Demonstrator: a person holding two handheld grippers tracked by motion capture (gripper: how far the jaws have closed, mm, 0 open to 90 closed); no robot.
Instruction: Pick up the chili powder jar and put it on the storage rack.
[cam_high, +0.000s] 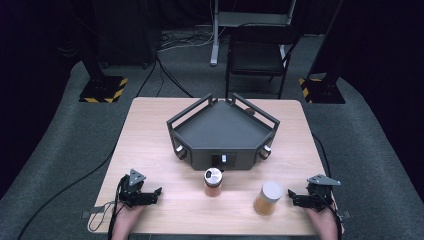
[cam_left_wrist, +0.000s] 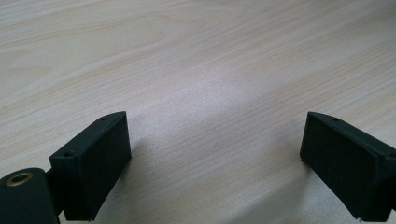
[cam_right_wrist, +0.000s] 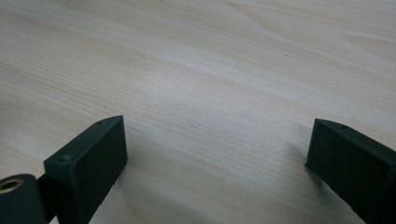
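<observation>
Two jars stand on the wooden table (cam_high: 150, 150) near its front edge. The small one (cam_high: 212, 182) holds reddish-brown contents under a silver lid, the larger one (cam_high: 267, 198) amber contents under a white lid. My left gripper (cam_high: 152, 195) rests at the front left, open, pointing toward the small jar from a distance. My right gripper (cam_high: 295, 197) sits open at the front right, just right of the larger jar. In the left gripper view my jaws (cam_left_wrist: 215, 154) stand wide over bare wood (cam_left_wrist: 196, 60). The right gripper view shows the same (cam_right_wrist: 217, 158).
A dark five-sided tray (cam_high: 200, 131) with raised rails and knobs on its front sits at the table's centre. Behind the table stand a black folding chair (cam_high: 257, 55) and two black posts on striped bases (cam_high: 102, 90).
</observation>
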